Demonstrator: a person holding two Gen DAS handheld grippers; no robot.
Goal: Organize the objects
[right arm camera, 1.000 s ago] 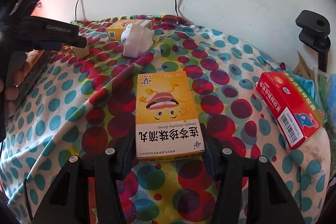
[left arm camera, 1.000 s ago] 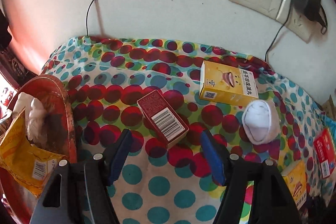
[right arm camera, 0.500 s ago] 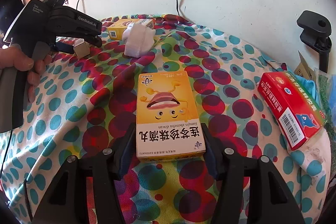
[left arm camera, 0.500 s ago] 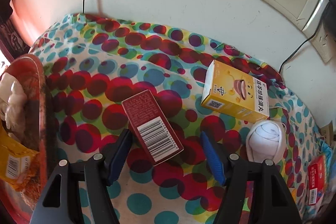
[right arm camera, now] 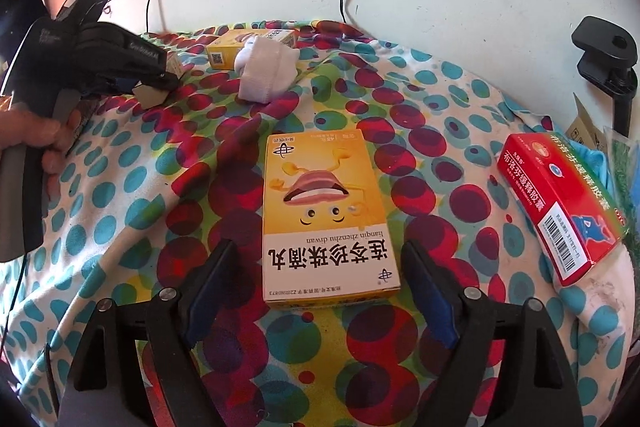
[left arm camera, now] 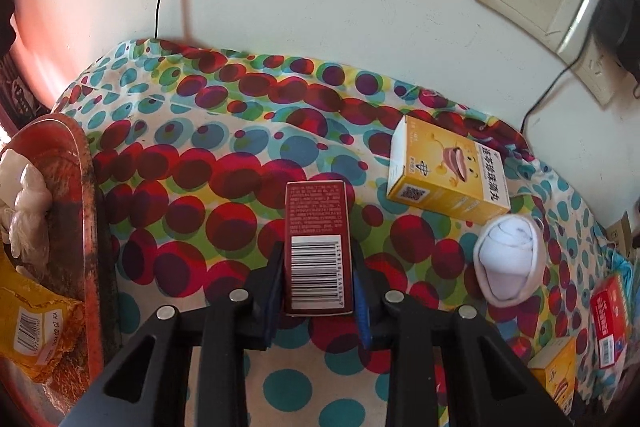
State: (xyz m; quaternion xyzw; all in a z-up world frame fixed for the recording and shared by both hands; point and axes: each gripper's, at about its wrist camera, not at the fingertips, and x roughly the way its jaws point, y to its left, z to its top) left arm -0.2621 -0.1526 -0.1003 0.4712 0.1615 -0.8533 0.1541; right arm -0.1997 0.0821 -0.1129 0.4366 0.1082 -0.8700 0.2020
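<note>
Left tongs [left arm camera: 318, 285] clench the maroon box [left arm camera: 318, 247], barcode up, mid-table; right tongs [right arm camera: 320, 297] gape astride the yellow box [right arm camera: 326, 217] near the front edge — unclenched. Lift the maroon box straight, level, toward the red tray [left arm camera: 86, 187] at the left edge, likely. Yellow box reads "lianqin zhenzhu diwan"; left tool — "GenRobot".

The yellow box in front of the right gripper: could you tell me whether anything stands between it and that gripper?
Nothing visible does. The right gripper is open, and the yellow box lies flat on the spotted cloth with its near end between the fingers; only bare cloth shows in the gaps on each side.
</note>
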